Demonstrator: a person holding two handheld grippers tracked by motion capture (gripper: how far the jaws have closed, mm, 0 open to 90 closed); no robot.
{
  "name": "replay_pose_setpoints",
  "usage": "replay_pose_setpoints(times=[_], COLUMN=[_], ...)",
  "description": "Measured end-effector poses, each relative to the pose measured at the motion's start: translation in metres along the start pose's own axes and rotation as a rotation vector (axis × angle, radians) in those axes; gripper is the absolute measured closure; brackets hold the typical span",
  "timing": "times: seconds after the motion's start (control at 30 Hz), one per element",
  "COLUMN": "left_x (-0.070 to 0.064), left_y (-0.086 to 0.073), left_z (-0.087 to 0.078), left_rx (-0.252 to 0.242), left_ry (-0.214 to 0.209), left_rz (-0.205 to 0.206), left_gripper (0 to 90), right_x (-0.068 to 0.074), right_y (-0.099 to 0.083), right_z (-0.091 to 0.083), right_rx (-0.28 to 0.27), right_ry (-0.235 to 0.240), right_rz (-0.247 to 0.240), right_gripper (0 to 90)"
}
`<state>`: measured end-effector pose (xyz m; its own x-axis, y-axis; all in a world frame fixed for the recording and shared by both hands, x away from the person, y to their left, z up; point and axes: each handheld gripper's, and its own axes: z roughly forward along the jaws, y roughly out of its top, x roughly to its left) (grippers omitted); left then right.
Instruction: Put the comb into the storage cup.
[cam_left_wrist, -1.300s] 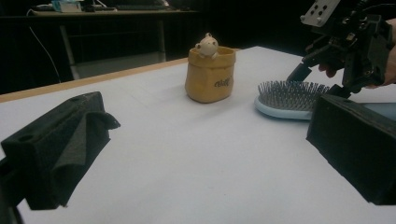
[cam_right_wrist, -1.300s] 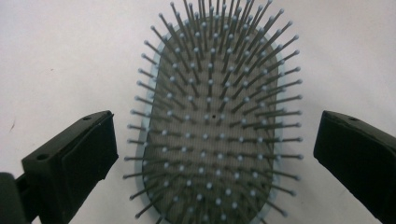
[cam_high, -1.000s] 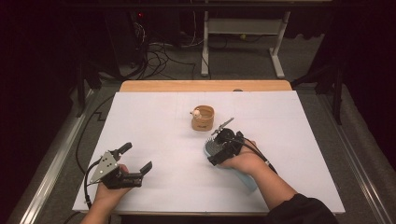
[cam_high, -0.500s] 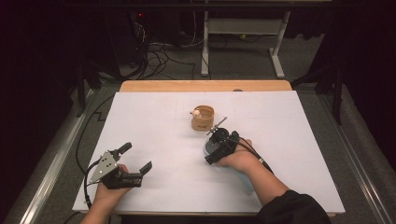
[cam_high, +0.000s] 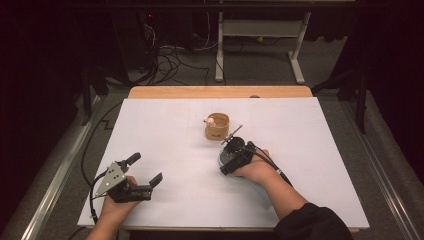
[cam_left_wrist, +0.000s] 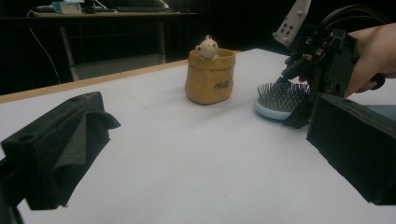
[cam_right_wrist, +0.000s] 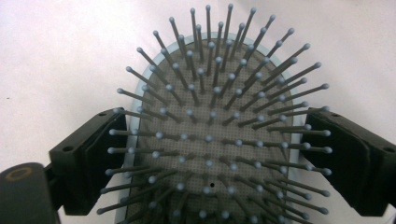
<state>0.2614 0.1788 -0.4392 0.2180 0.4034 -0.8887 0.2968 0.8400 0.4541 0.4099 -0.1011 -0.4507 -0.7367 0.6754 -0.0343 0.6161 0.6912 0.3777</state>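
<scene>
A light-blue paddle hairbrush (cam_right_wrist: 212, 140) is seen bristles-up on the white table cover (cam_high: 165, 135), right of centre in the high view, just below and to the right of a small tan pouch (cam_high: 217, 127) from whose rim a little cream bear figure (cam_high: 211, 120) peeks. The right gripper (cam_high: 234, 156) is held over the brush head in that view, with the hand (cam_high: 255, 167) behind it and a dark sleeve (cam_high: 312, 225) entering from the lower right corner. In the right gripper view the two black jaws are seen spread wide, one at the left edge of the brush head and one at the right, each just beside the pale-blue rim; whether the pads actually touch the rim cannot be told, so no firm hold is shown. The grey cushion and its ball-tipped pins occupy the middle of that frame. In the left gripper view the brush (cam_left_wrist: 280, 100) appears at right of centre, lying flat on the cover, with the right gripper (cam_left_wrist: 299, 95) above and around it and the pouch (cam_left_wrist: 209, 77) near it to the left. The left gripper (cam_high: 145, 175) is seen at the lower left of the high view, resting low over the cover, well apart from the brush; its jaws are parted widely and nothing is held between them. A wooden table edge (cam_high: 220, 92) is visible along the far side of the cover.
</scene>
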Motion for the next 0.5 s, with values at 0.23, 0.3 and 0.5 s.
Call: replay_pose_setpoints(times=[0.23, 0.3, 0.5], left_x=[0.0, 0.0, 0.0], left_y=[0.0, 0.0, 0.0001], left_z=[0.0, 0.0, 0.0], left_rx=[-0.001, 0.0, -0.001], left_ry=[-0.001, -0.001, -0.002], left_rz=[0.001, 0.0, 0.001], left_gripper=[0.3, 0.2, 0.2], right_x=[0.0018, 0.0016, 0.0016], right_y=[0.0001, 0.0003, 0.0008], right_z=[-0.0015, -0.0016, -0.0022], right_rx=[0.001, -0.004, -0.001], right_ry=[0.001, 0.001, -0.003], right_rz=[0.002, -0.005, 0.0], right_gripper=[14.8, 15.8, 17.8])
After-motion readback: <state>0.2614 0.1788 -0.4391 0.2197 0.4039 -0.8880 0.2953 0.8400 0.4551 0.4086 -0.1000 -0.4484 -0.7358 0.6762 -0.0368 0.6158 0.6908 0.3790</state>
